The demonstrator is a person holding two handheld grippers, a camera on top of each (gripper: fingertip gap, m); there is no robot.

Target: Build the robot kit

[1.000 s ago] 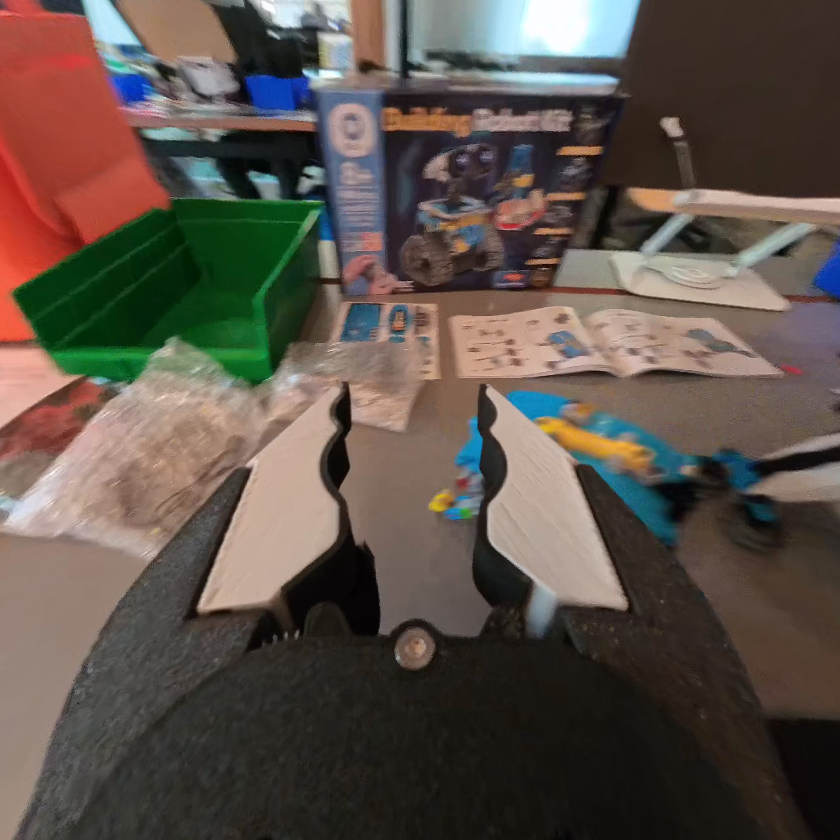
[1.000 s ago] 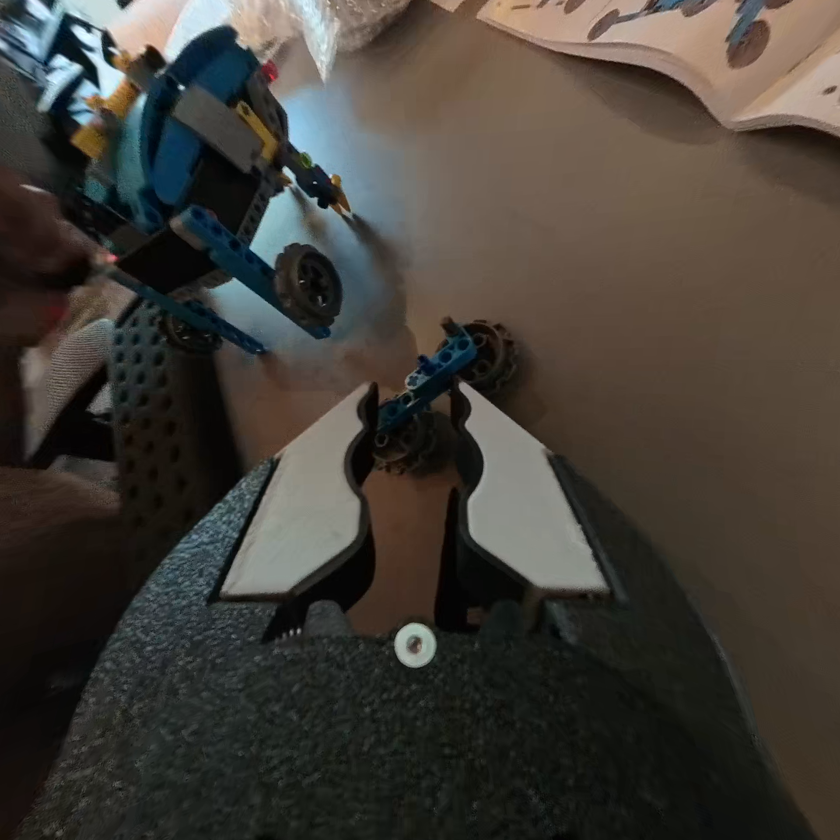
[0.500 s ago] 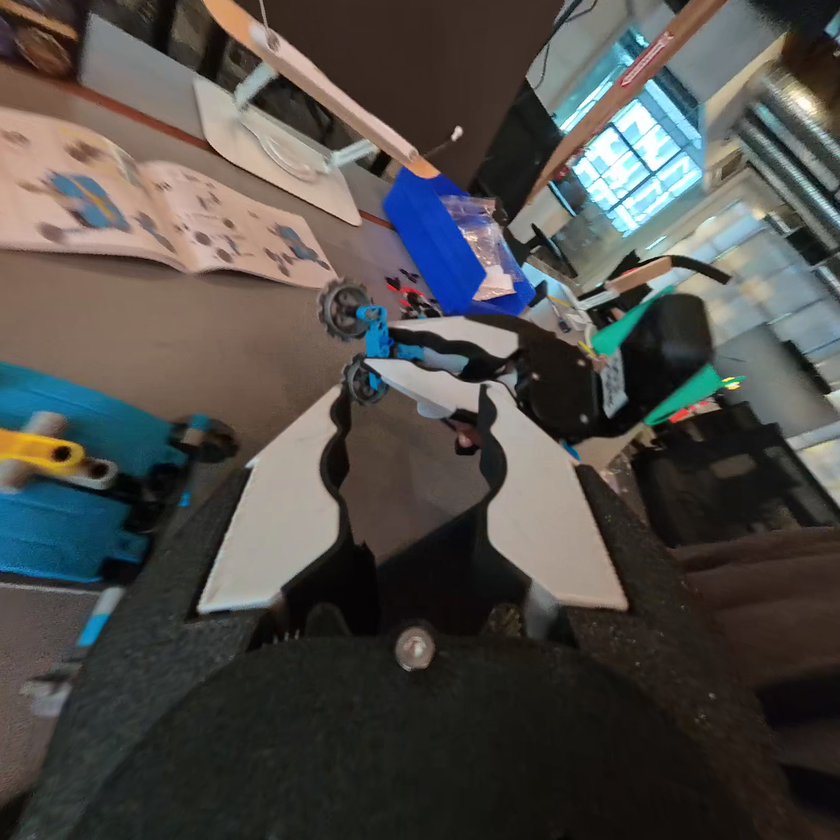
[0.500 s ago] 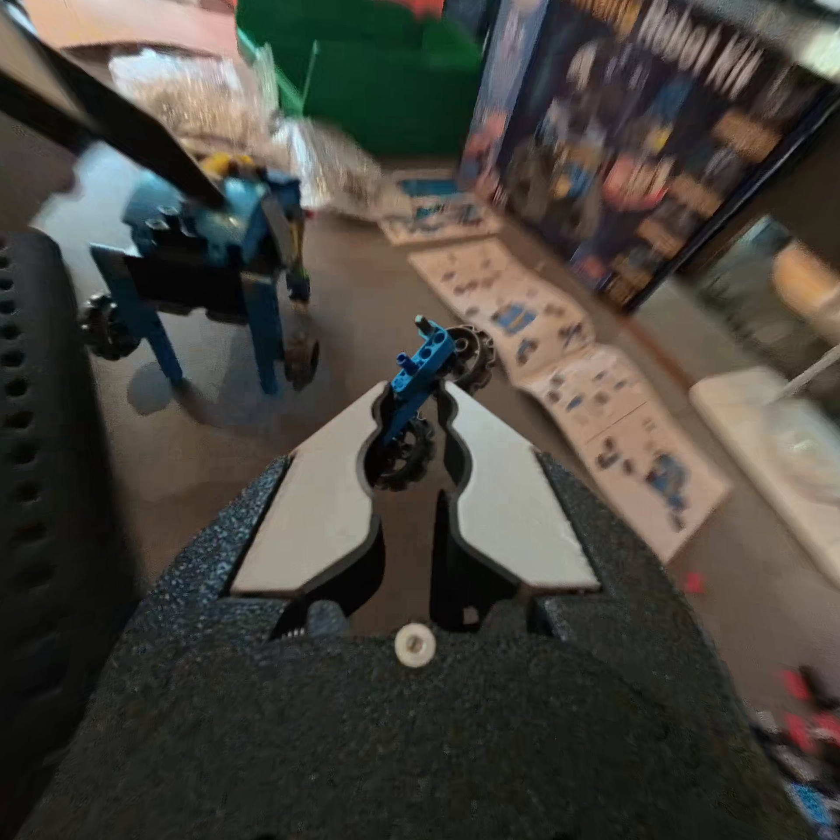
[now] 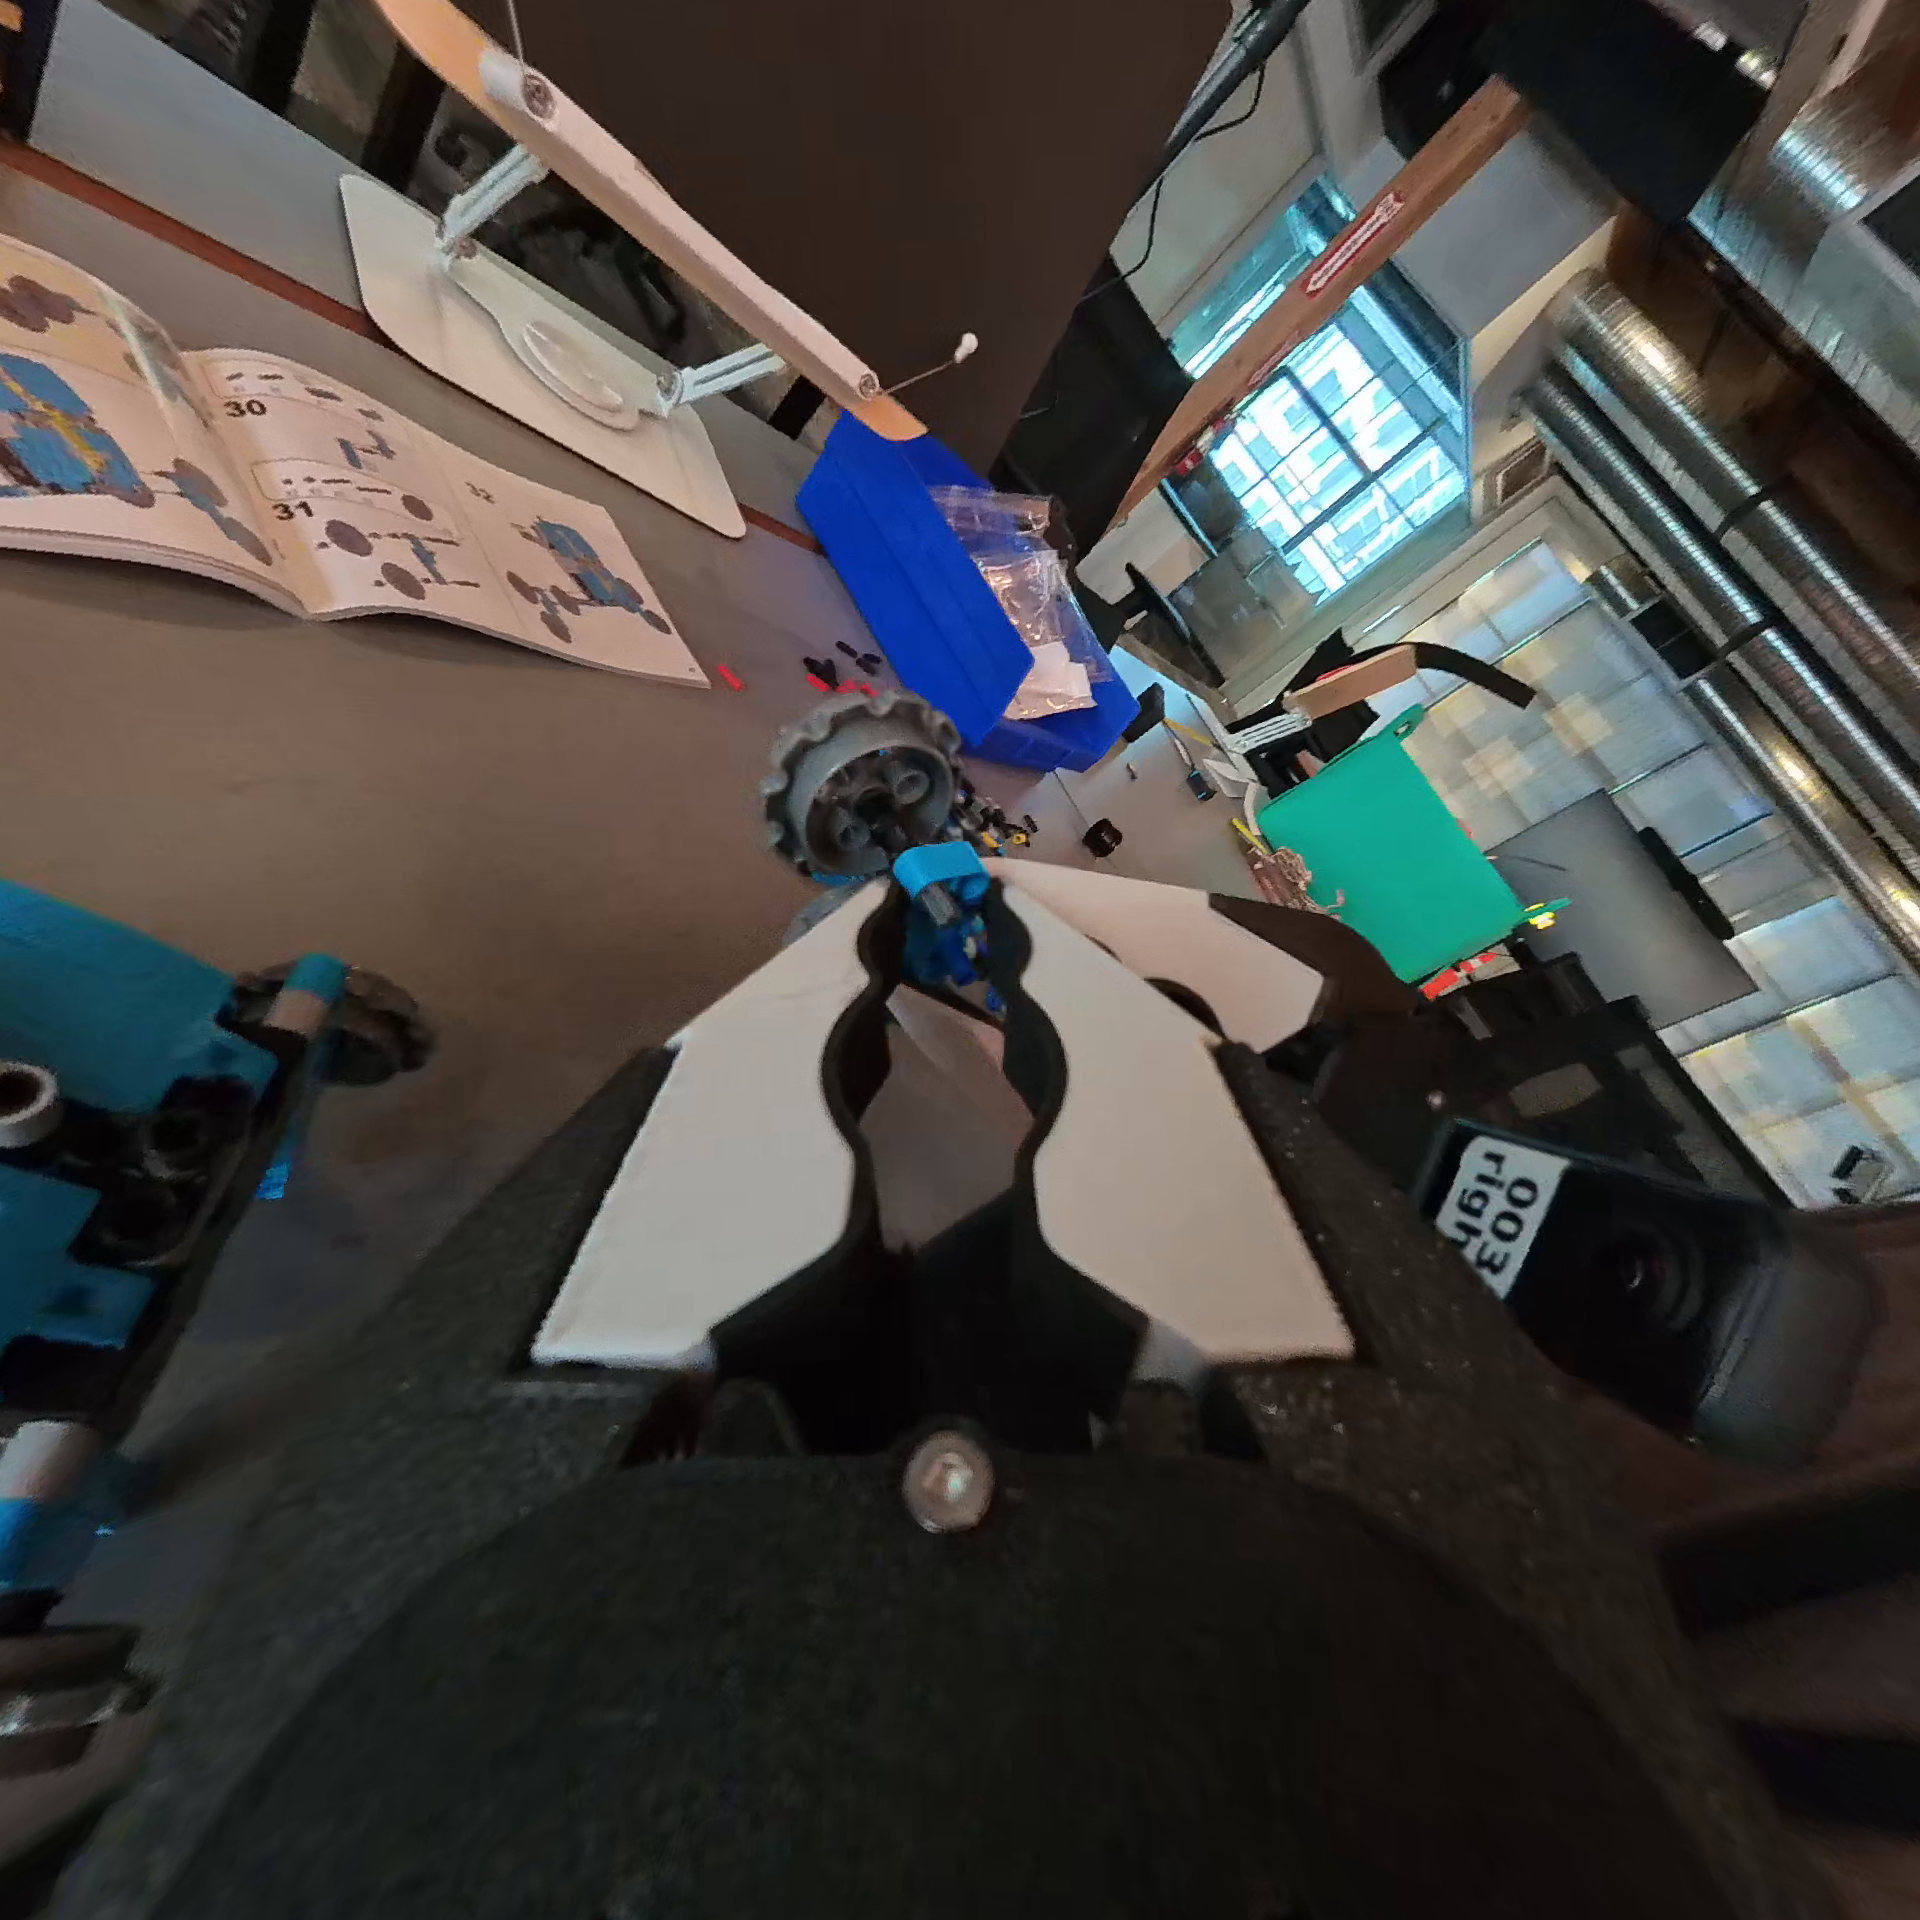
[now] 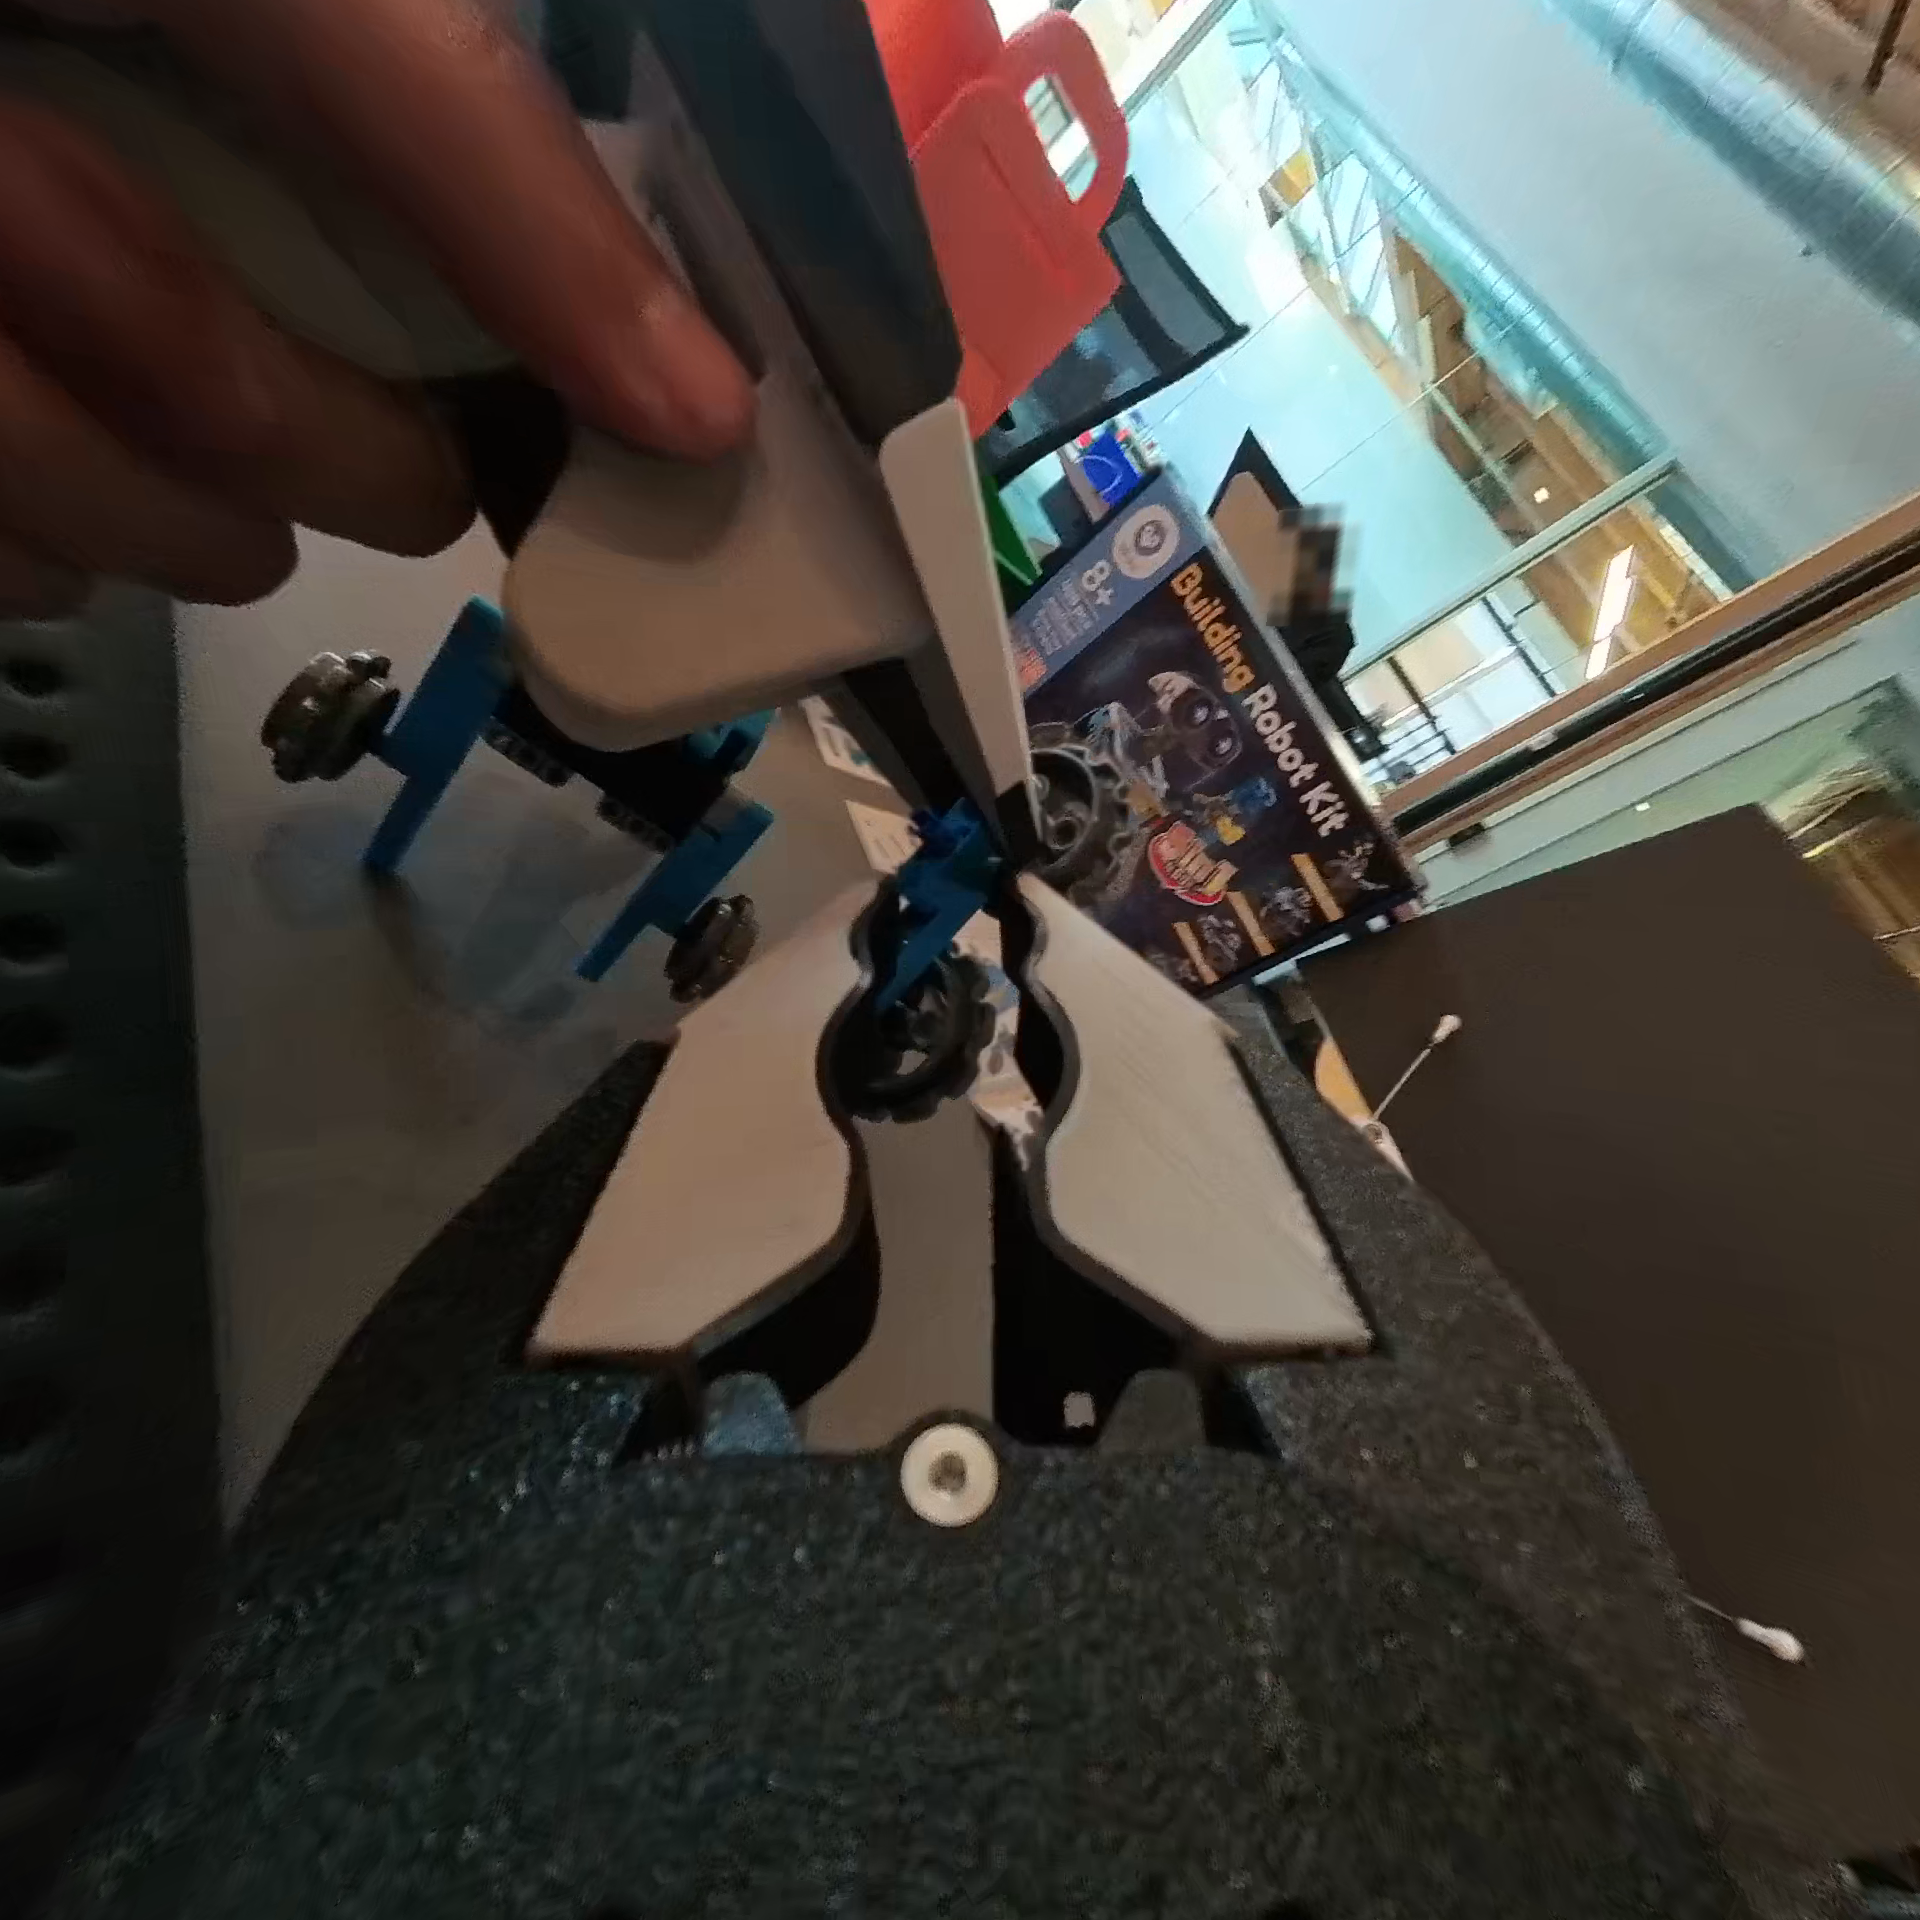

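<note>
A small blue beam with toothed wheels (image 5: pixel 940 935) is held above the grey table (image 5: pixel 416 831). My left gripper (image 5: pixel 940 904) is shut on the beam just below its grey wheel (image 5: pixel 857 795). My right gripper (image 6: pixel 951 894) is shut on the same blue beam (image 6: pixel 935 883), with a black wheel (image 6: pixel 914 1049) sitting between its fingers. In the right wrist view the left gripper's fingers (image 6: pixel 956 623) come down from the upper left, with a hand (image 6: pixel 260 260) behind them. The right gripper's fingers (image 5: pixel 1143 935) show in the left wrist view. A blue wheeled model (image 6: pixel 582 790) stands on the table, left of both grippers.
An open instruction booklet (image 5: pixel 312 499), a white lamp base (image 5: pixel 540 353) and a blue bin (image 5: pixel 935 592) with plastic bags lie farther off. Small loose parts (image 5: pixel 842 665) lie near the bin. The kit box (image 6: pixel 1195 779) stands behind. The blue model (image 5: pixel 104 1091) is at the left. My two grippers' fingertips are within a few centimetres of each other.
My right gripper lifted the beam with wheels off the table. My left gripper swung right from the bags and box, met the right gripper and closed on the beam.
</note>
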